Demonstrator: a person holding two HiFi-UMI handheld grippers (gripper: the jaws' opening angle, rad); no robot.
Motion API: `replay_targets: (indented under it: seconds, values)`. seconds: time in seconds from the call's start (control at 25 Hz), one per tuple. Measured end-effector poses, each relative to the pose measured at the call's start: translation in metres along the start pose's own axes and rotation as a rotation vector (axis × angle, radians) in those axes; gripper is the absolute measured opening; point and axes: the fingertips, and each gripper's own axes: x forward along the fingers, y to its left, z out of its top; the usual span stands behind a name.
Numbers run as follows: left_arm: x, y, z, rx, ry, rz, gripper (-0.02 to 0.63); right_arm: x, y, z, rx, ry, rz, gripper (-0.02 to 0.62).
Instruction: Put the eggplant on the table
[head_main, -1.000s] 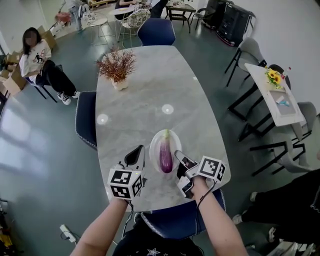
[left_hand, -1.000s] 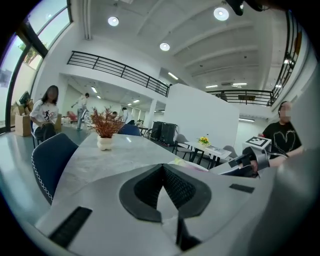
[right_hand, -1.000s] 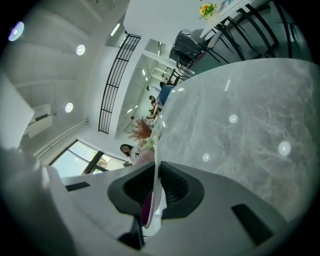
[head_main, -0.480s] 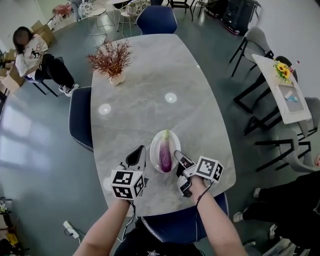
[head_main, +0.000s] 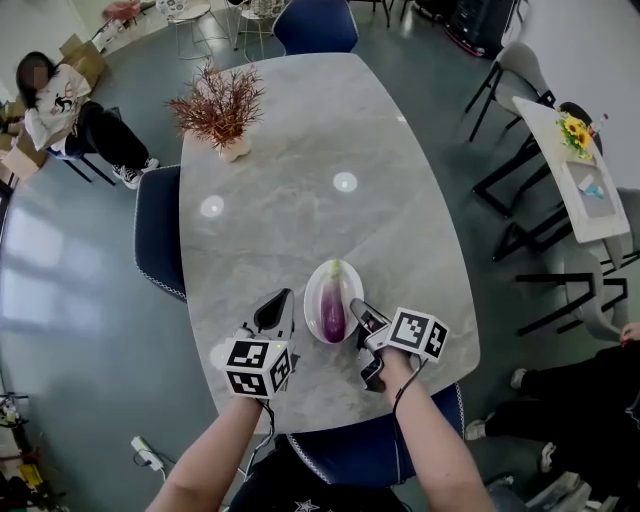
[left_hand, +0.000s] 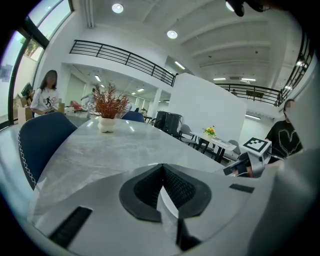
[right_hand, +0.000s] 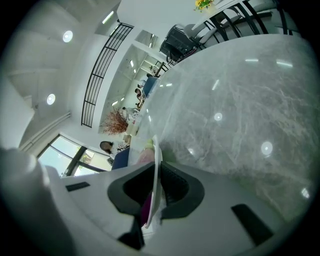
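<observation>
One glossy purple eggplant (head_main: 332, 305), long and rounded with a pale green cap pointing at the table's far end, is lying lengthwise in one shallow white plate (head_main: 311, 298) of smooth oval shape. The plate is sitting near the middle of the near edge of the table (head_main: 300, 150), a single grey slab veined like marble, polished, with rounded corners and two round bright spots shining on it. I am working two grippers, each carrying one cube with square markers. The right gripper (head_main: 358, 310) is clamping its ribbed black pads on the plate's thin right rim, with the eggplant's purple skin showing just beside that rim in the right gripper view. The left gripper (head_main: 278, 303) is pressing its own ribbed pads together on nothing, just beside the plate's left rim and apart from it. Toward the far left corner, one bunch of dry reddish twigs (head_main: 220, 100) is standing upright in a small white vase (head_main: 233, 148). Three dark blue chairs are standing around the table: one (head_main: 315, 25) at the far end, one (head_main: 158, 230) at the left edge and one (head_main: 350, 450) at the near edge.
</observation>
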Motion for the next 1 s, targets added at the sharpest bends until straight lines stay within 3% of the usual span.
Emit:
replay_targets:
  seconds: [0.44,1.0]
  values:
    - [-0.0036,0.0003,-0.0089,-0.005,0.022,-0.012,0.006,0.0024,-0.0074,-0.0023,0.077,-0.021,-0.039,0.029]
    - [-0.0031,0.0015,-0.0091,0.000,0.030,-0.023,0.006,0.0015,-0.0042,0.0014,-0.038,-0.019,-0.116,0.031]
